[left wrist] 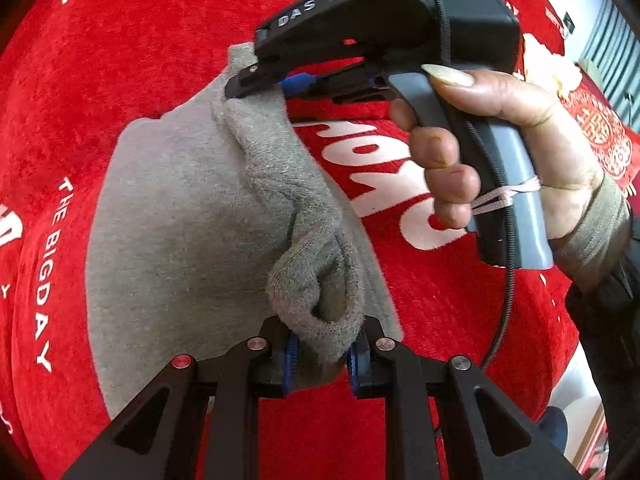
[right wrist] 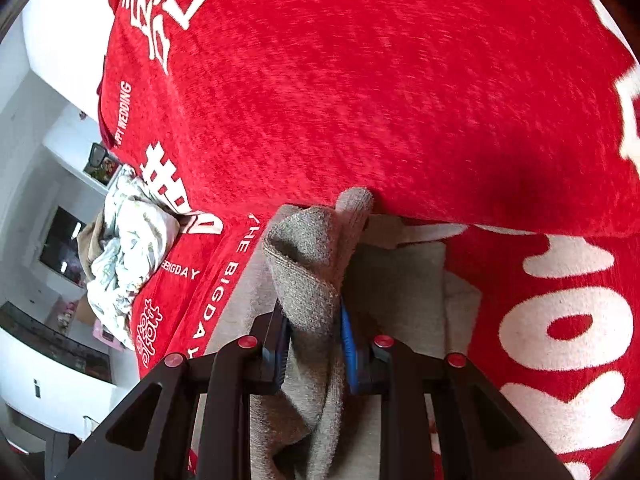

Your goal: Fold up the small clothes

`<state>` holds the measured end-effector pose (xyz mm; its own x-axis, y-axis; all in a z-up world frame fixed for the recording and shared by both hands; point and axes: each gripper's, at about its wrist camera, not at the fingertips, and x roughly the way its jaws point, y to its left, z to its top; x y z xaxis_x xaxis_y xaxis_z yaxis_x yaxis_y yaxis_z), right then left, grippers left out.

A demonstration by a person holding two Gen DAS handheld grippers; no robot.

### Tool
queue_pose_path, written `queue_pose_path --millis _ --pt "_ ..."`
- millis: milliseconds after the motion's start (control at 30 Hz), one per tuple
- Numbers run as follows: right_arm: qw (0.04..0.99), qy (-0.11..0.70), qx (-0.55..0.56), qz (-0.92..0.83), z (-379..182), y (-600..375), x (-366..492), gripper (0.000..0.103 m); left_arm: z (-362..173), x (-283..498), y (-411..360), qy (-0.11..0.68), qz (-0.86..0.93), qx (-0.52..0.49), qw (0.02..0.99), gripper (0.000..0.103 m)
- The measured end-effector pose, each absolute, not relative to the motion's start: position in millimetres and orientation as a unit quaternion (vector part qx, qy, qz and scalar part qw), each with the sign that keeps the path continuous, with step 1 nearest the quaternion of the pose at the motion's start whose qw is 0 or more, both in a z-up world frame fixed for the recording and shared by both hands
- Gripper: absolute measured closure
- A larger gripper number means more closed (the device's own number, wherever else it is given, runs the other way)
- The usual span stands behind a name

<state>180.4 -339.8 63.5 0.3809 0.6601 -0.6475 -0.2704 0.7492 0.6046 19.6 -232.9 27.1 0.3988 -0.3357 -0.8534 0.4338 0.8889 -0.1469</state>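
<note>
A small grey fleece garment (left wrist: 176, 216) lies on a red cloth with white lettering (left wrist: 120, 60). My left gripper (left wrist: 320, 354) is shut on a bunched corner of the grey garment at the near edge. My right gripper (left wrist: 256, 86), held in a hand, is shut on the garment's far corner in the left wrist view. In the right wrist view my right gripper (right wrist: 314, 342) pinches a thick fold of the same grey garment (right wrist: 308, 264), lifted off the red cloth (right wrist: 360, 80).
A crumpled white patterned cloth (right wrist: 128, 240) lies at the left edge of the red cloth. White furniture and a dark screen (right wrist: 60, 248) stand beyond that edge. The hand and sleeve (left wrist: 560, 184) holding the right gripper are at the right.
</note>
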Motion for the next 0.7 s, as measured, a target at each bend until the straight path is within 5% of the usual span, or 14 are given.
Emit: queue_pose_path --millis 633,667,700 --pt "0.805 0.495 0.241 0.223 5 -384 180 0.08 -8 32 -271 0.519 -0.235 0.081 0.818 0.082" --pt "0.803 0.492 0.251 0.222 6 -386 179 0.08 -7 31 -270 0.521 -0.237 0.078 0.816 0.078" --pt "0.804 0.489 0.256 0.221 10 -388 177 0.076 -5 33 -268 0.526 -0.24 0.07 0.813 0.059"
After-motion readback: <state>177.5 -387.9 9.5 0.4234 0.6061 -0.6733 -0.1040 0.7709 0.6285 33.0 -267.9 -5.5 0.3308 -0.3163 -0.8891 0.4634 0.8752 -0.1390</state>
